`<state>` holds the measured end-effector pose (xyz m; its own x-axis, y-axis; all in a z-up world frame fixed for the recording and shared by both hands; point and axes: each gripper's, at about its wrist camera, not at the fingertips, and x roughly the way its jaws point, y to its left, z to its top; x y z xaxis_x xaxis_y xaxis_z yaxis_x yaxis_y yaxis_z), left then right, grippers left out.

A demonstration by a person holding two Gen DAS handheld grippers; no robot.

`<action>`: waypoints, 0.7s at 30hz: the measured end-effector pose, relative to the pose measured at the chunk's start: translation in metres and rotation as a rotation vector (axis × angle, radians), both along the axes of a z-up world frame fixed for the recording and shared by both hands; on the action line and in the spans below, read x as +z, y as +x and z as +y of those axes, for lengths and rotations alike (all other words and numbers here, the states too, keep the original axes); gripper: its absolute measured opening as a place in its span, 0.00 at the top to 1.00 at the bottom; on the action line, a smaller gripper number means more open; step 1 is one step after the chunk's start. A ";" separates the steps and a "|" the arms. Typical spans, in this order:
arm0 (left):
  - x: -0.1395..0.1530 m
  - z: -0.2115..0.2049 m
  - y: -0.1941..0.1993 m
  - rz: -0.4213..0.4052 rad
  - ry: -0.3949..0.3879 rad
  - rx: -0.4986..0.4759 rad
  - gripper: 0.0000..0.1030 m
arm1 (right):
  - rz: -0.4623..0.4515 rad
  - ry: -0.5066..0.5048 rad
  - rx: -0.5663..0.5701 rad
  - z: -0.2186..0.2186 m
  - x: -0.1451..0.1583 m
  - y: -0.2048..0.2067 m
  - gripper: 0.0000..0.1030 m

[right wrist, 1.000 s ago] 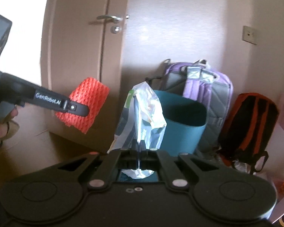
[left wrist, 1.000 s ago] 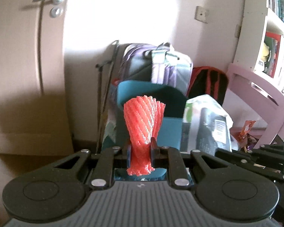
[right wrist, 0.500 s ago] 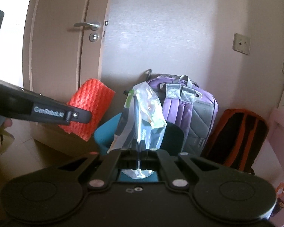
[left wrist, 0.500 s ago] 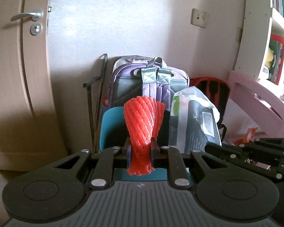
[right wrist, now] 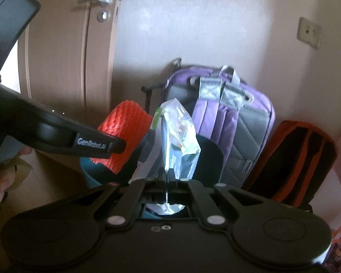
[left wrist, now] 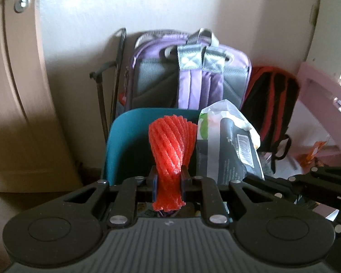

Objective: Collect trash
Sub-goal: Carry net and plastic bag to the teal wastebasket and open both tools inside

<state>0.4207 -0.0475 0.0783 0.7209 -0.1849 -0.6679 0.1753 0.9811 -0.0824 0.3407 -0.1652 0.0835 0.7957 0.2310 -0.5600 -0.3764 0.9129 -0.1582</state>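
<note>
My left gripper [left wrist: 169, 177] is shut on a red foam fruit net [left wrist: 171, 145], held upright just in front of a teal trash bin [left wrist: 125, 141]. My right gripper [right wrist: 167, 179] is shut on a crumpled clear plastic wrapper [right wrist: 178, 141] with dark and green print, held over the same teal bin [right wrist: 88, 170]. The wrapper [left wrist: 227, 145] shows right of the net in the left wrist view. The net [right wrist: 125, 132] and left gripper's arm show at the left of the right wrist view.
A purple and grey backpack [left wrist: 193, 75] leans on the wall behind the bin, with a black and red backpack [left wrist: 272, 104] to its right. A wooden door [left wrist: 11, 91] stands at the left. Pink furniture [left wrist: 325, 104] and orange litter [left wrist: 316, 150] are at the right.
Both grippers have moved closer to the teal bin, which now fills more of both views. The net and the wrapper stay held.
</note>
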 end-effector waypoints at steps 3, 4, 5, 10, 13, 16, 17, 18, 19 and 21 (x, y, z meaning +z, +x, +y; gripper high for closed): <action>-0.012 -0.006 0.014 0.026 0.016 0.000 0.83 | 0.040 0.004 -0.003 -0.002 -0.013 0.016 1.00; -0.017 -0.007 0.020 0.037 0.015 0.000 0.83 | 0.055 0.008 -0.005 -0.003 -0.018 0.021 1.00; -0.020 -0.008 0.023 0.045 0.017 0.000 0.83 | 0.068 0.011 -0.009 -0.004 -0.022 0.025 1.00; -0.042 -0.014 0.038 0.101 0.040 -0.007 0.82 | 0.117 0.024 -0.019 -0.008 -0.038 0.040 0.99; -0.054 -0.016 0.041 0.122 0.047 -0.011 0.82 | 0.131 0.021 -0.031 -0.006 -0.046 0.045 0.96; -0.061 -0.017 0.046 0.145 0.037 -0.019 0.82 | 0.144 0.020 -0.034 -0.004 -0.050 0.050 0.94; -0.062 -0.017 0.047 0.146 0.038 -0.015 0.82 | 0.147 0.022 -0.033 -0.004 -0.052 0.050 0.92; -0.064 -0.017 0.047 0.148 0.035 -0.015 0.81 | 0.147 0.023 -0.035 -0.004 -0.053 0.051 0.89; -0.065 -0.016 0.047 0.152 0.031 -0.016 0.78 | 0.145 0.024 -0.037 -0.004 -0.053 0.052 0.88; -0.066 -0.015 0.047 0.159 0.025 -0.013 0.69 | 0.146 0.030 -0.039 -0.003 -0.054 0.053 0.86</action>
